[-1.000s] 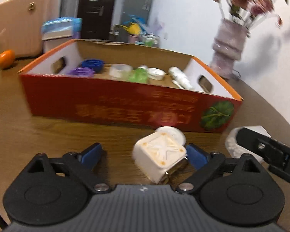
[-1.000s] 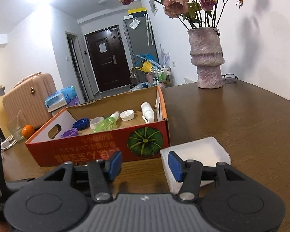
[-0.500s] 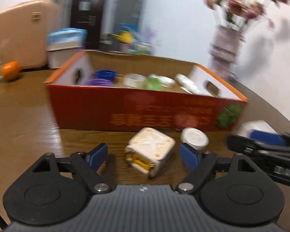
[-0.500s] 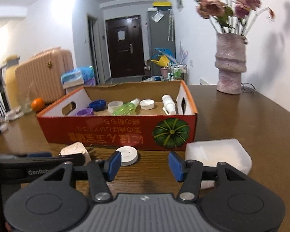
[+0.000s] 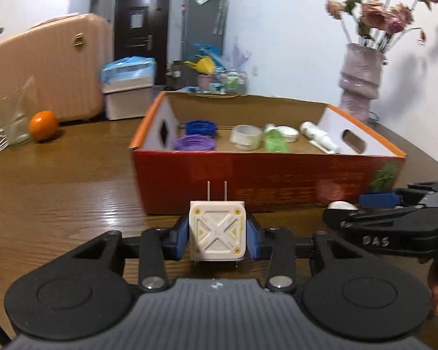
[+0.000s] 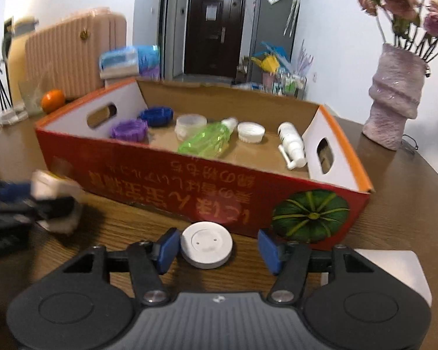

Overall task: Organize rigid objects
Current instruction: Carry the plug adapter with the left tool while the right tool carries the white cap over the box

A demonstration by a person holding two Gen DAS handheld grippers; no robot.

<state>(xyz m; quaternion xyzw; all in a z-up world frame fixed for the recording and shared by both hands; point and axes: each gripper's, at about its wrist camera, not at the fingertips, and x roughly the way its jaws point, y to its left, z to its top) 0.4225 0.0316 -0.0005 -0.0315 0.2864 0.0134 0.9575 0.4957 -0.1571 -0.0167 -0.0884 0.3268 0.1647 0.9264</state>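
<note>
The left gripper (image 5: 217,237) had just closed and clamped the plug (image 5: 217,234), prongs toward the box (image 5: 265,180). The right gripper (image 6: 219,249) stood open around the white disc (image 6: 206,245) on the table (image 6: 408,204), left pad touching it.

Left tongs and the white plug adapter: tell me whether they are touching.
Touching. In the left wrist view both blue pads of the left tongs press flat against the sides of the white plug adapter, with no gap.

Left hand-held gripper (image 5: 217,237) just closed on plug adapter (image 5: 217,234); right hand-held gripper (image 6: 217,250) now straddles white disc (image 6: 206,245), jaws opening.
</note>
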